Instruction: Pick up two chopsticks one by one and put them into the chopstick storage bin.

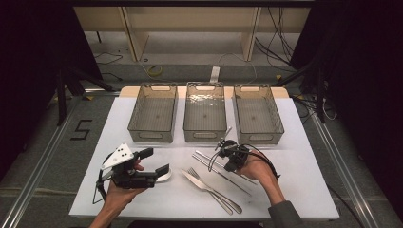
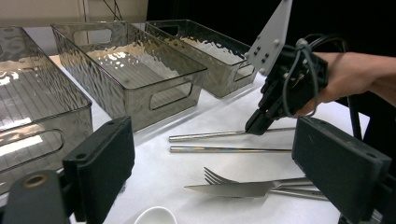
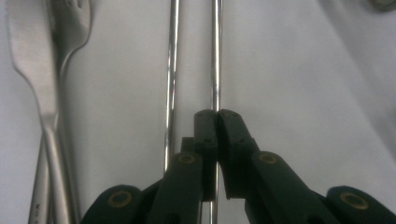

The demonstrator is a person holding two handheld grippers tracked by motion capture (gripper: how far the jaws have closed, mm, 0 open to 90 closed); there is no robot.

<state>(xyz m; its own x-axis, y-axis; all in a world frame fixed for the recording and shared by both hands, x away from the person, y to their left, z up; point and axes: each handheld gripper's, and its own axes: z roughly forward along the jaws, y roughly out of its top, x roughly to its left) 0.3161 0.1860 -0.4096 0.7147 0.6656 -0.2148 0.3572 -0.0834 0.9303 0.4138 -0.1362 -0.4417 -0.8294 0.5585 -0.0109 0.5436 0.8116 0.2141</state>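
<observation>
Steel chopstick (image 3: 215, 56), the one nearer the three trays (image 1: 205, 135) on the white table (image 1: 304, 190), was pinched between the right gripper (image 3: 216, 114)'s closed jaws, so the grasp looked made and a level lift seemed next, while the left gripper (image 2: 212, 158) waited open-jawed.

In the right gripper view we see the far ends of both metal chopsticks (image 3: 215, 56) cut off by the top edge, and the near stretch of the right-hand one hidden behind the right gripper (image 3: 216, 113), whose jaws are closed around it. Left of the chopsticks, the fork (image 3: 74, 18) and the knife (image 3: 28, 51) are blurred and cropped by the top and bottom edges. In the left gripper view, on the near side of the chopsticks, a small white rounded object (image 2: 155, 215) is cut off by the bottom edge, so we cannot tell what it is.
</observation>
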